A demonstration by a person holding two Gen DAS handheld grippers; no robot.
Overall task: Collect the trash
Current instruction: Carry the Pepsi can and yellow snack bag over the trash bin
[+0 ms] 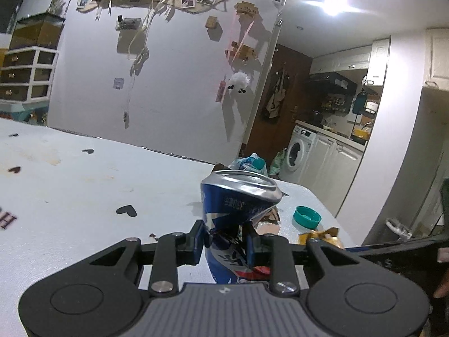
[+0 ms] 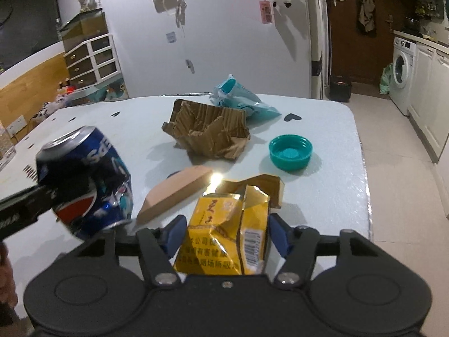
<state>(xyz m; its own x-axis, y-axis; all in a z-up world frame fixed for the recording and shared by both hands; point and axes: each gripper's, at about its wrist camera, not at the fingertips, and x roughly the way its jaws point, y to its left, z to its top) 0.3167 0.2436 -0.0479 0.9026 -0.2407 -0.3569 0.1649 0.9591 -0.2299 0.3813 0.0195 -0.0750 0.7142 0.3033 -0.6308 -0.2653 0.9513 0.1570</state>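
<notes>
We note the left hand-held gripper (image 1: 226,243) clamping the dented can (image 1: 238,202) above the counter (image 1: 84,191), the right hand-held gripper (image 2: 224,236) open around the yellow pack (image 2: 224,233) near the counter's front edge; crumpled foil may slip as it closes.

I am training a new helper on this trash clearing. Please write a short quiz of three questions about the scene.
1. True or false: the left gripper is shut on the crushed blue can.
2. Which item lies between the right gripper fingers: A yellow packet, B teal cap, C torn cardboard?
3. What colour is the table?

Key: 1 true; 2 A; 3 white.
</notes>
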